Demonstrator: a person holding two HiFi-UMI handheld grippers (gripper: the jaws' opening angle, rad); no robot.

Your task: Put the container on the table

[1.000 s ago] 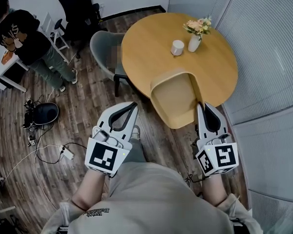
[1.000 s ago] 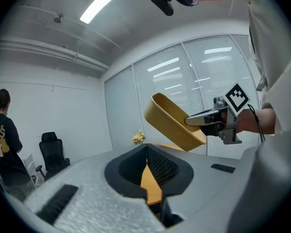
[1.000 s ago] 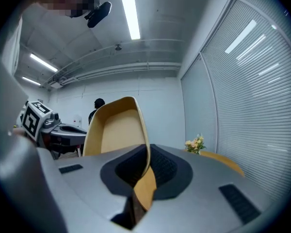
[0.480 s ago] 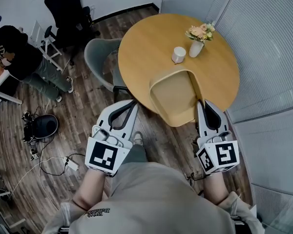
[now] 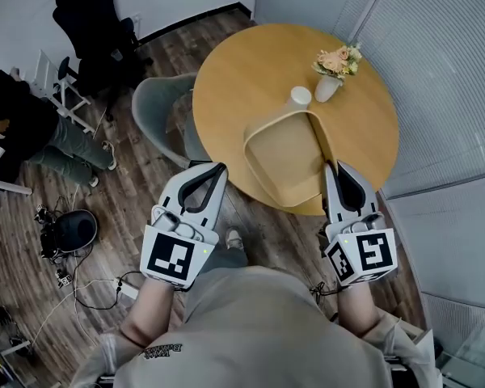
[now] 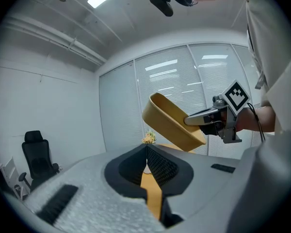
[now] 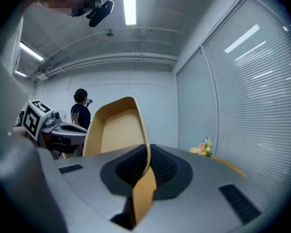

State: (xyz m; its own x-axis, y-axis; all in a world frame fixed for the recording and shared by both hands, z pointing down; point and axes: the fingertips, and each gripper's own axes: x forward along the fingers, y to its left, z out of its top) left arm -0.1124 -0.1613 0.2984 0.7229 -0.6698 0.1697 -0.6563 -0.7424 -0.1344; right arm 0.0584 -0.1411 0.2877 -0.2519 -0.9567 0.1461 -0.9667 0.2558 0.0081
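A yellow tub-shaped container [image 5: 284, 158] hangs over the near edge of the round wooden table [image 5: 250, 63]. My right gripper [image 5: 337, 168] is shut on its right rim. In the right gripper view the container [image 7: 114, 130] rises upright from between the jaws of the right gripper [image 7: 144, 166]. My left gripper [image 5: 217, 170] is shut with nothing in it, left of the container and off the table's edge. The left gripper view shows the left gripper [image 6: 146, 149] with its tips together and the container [image 6: 172, 123] tilted in the air beyond them.
A white cup [image 5: 300, 97] and a small vase of flowers [image 5: 331, 75] stand on the table behind the container. A grey chair [image 5: 158, 111] sits at the table's left. A black office chair [image 5: 93, 23], a person [image 5: 24, 128] and floor cables [image 5: 73, 233] lie further left.
The container has moved forward and now overlaps more of the table, closer to the cup. Both grippers have kept their grip state. The person at the left has slid toward the frame's edge.
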